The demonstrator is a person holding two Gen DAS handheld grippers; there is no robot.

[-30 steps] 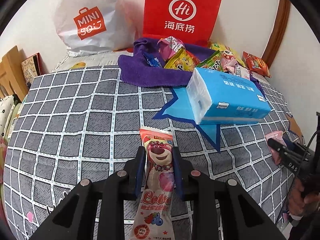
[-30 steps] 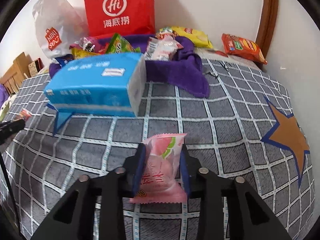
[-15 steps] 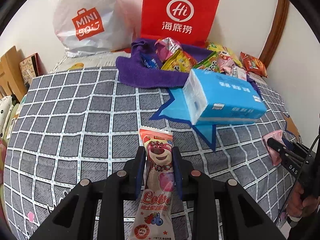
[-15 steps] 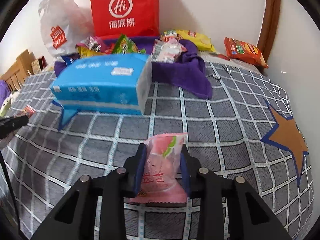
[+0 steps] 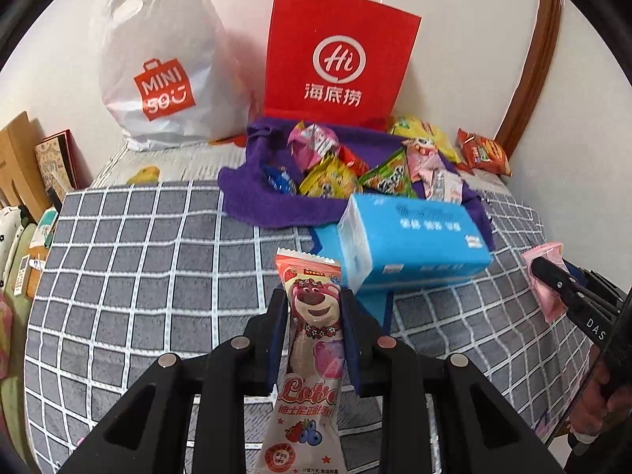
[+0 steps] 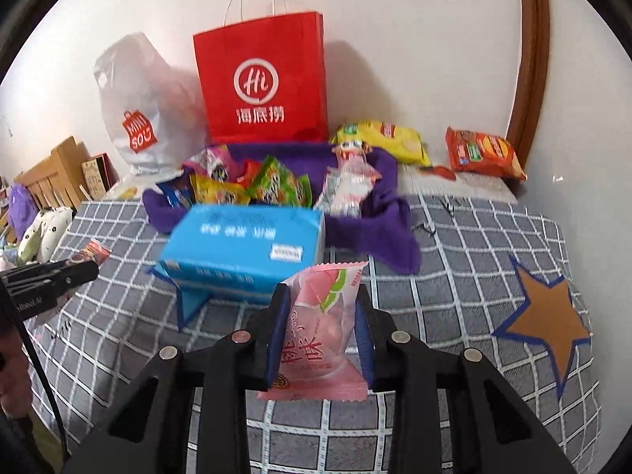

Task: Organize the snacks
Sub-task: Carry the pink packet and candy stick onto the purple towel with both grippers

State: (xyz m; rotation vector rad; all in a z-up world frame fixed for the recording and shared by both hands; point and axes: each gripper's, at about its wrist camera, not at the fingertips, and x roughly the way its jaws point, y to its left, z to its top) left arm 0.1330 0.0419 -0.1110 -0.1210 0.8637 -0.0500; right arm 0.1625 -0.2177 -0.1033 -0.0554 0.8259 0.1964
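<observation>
My left gripper [image 5: 314, 304] is shut on a long Lotso bear snack packet [image 5: 312, 339] and holds it above the checked bedspread [image 5: 138, 260]. My right gripper [image 6: 322, 300] is shut on a pink peach snack packet [image 6: 322, 335], also above the bedspread. A heap of snack packets [image 5: 335, 166] lies on a purple cloth [image 5: 256, 201] at the back, and shows in the right wrist view [image 6: 245, 185] too. The right gripper [image 5: 553, 272] appears at the right edge of the left wrist view. The left gripper [image 6: 79, 270] appears at the left of the right wrist view.
A blue tissue pack [image 5: 410, 241] lies in front of the purple cloth [image 6: 375, 233]. A red paper bag [image 5: 335, 59] and a white Miniso bag [image 5: 158, 79] stand against the wall. Yellow [image 6: 383, 138] and orange [image 6: 482, 154] packets lie at the back right.
Both grippers have risen and moved forward towards the tissue pack and the snack heap, each still holding its packet.
</observation>
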